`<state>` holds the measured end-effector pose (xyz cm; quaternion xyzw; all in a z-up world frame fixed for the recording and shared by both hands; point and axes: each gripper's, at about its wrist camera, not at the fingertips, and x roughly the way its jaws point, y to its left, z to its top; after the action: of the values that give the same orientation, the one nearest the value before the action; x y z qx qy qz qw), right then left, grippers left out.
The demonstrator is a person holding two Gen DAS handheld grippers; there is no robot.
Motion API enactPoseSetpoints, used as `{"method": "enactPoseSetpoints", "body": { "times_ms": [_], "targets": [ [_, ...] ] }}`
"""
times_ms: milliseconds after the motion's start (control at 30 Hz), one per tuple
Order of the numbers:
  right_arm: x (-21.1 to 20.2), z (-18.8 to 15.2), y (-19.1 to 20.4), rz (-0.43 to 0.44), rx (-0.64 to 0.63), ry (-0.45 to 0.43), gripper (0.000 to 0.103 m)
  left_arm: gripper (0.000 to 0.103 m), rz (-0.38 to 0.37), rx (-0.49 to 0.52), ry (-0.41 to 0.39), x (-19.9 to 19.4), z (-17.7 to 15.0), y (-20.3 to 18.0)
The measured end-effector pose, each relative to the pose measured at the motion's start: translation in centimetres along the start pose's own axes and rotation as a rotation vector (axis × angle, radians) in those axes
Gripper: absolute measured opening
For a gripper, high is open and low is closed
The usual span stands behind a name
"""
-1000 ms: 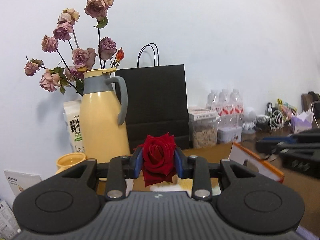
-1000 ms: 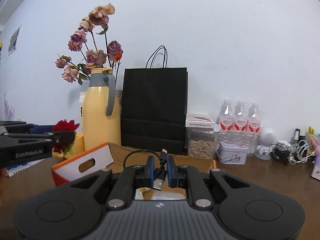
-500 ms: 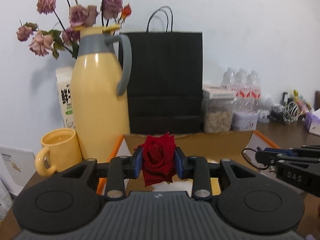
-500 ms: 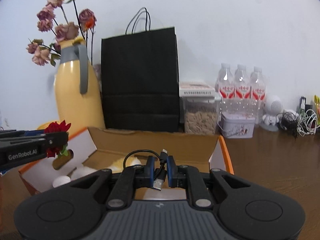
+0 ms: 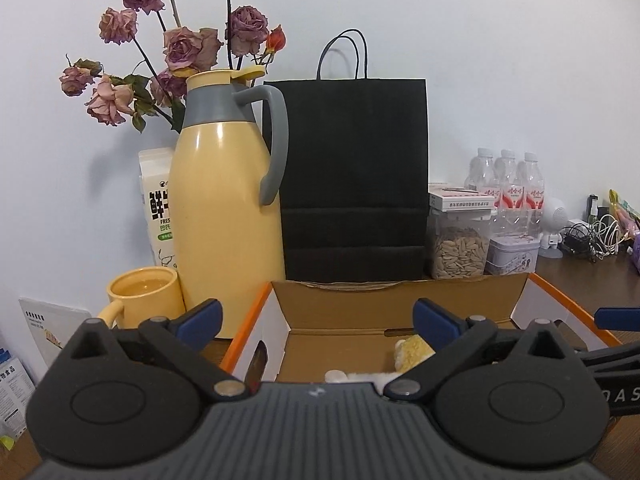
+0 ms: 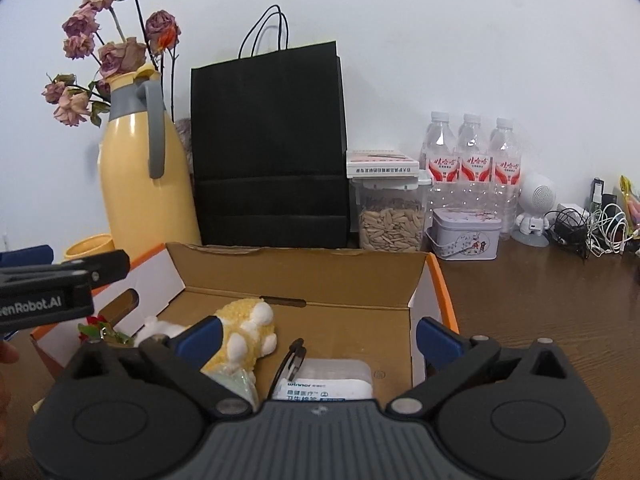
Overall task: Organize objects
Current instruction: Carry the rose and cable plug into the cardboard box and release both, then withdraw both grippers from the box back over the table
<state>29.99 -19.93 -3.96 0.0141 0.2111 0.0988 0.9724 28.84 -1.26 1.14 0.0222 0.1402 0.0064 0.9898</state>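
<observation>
A: How far along is the tidying?

B: Both claws have just been opening, and nothing sits between the jaws of either one. The left claw (image 5: 316,320) stands wide, released, over the near left corner of the cardboard box (image 6: 296,272). The right claw (image 6: 318,338) is just as wide, over the near middle of the box.

A: So where did the things go?

B: In the right wrist view, the red rose (image 6: 96,326) lies inside the box at about nine o'clock, just under the left claw. The black cable (image 6: 294,354) lies near the middle of the floor, its end resting by the white packet (image 6: 328,384) at six o'clock. A yellow plush toy (image 6: 248,340) is between rose and cable.

A: Anything left outside?

B: Plenty stands beyond the box, though I judge most of it to be furniture of the desk, not part of the job. At twelve o'clock is the black paper bag (image 5: 354,176), at eleven the yellow jug (image 5: 224,216) with dried flowers behind it, at ten the yellow mug (image 5: 146,298). At two o'clock are the seed jar (image 6: 390,216), a small tin (image 6: 466,234) and water bottles (image 6: 472,156).

A: Your verdict?

B: This pair of drops looks finished. Whether more loose items wait nearer the person, the views do not show; the box flaps are still open.
</observation>
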Motion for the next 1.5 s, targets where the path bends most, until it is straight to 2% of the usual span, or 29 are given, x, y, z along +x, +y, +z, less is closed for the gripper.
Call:
{"method": "enactPoseSetpoints", "body": {
  "times_ms": [300,667,1067,1500],
  "targets": [
    [-1.0,0.3,0.0,0.012,-0.002,-0.016,0.103,0.103,-0.013,-0.010,-0.002,-0.5,0.1,0.0],
    [-4.8,0.7,-0.1,0.046,-0.022,-0.085,0.103,0.103,-0.100,-0.063,-0.045,-3.6,1.2,0.7],
    [-11.4,-1.2,0.7,0.073,-0.086,-0.109,0.103,0.103,-0.062,-0.026,-0.043,-10.1,0.3,1.7],
    [-18.0,-6.1,0.6,0.101,-0.097,-0.033,0.103,0.103,-0.033,-0.005,0.032,-17.3,-3.4,3.2]
  ]
}}
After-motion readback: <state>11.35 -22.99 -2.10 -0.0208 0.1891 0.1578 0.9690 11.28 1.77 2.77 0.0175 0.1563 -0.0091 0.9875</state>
